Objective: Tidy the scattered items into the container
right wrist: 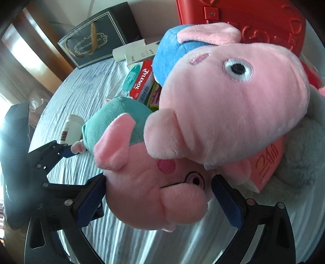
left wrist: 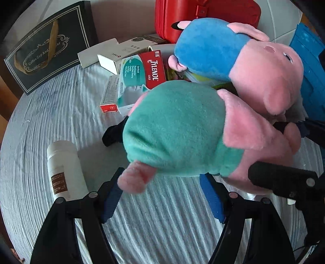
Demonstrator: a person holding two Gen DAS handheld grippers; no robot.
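Note:
A pig plush in a green dress (left wrist: 176, 130) lies on the striped cloth (left wrist: 162, 223). My left gripper (left wrist: 160, 174) is open, its blue pads on either side of the dress hem; one pink limb (left wrist: 132, 180) rests on the left pad. My right gripper (right wrist: 158, 178) is open around the plush's pink head (right wrist: 154, 195): the left pad touches it and a gap shows at the right pad. In the left wrist view the right gripper (left wrist: 264, 146) straddles that head. A second pig plush in blue (right wrist: 223, 97) lies just behind.
Behind the plushes lie a Tylenol box (left wrist: 150, 69), white cartons (left wrist: 113, 52) and a small red-ended box (left wrist: 109, 95). A white bottle (left wrist: 65, 168) lies at the left. A red case (left wrist: 203, 16), a blue crate (left wrist: 308, 71) and a dark gift box (left wrist: 46, 48) stand around.

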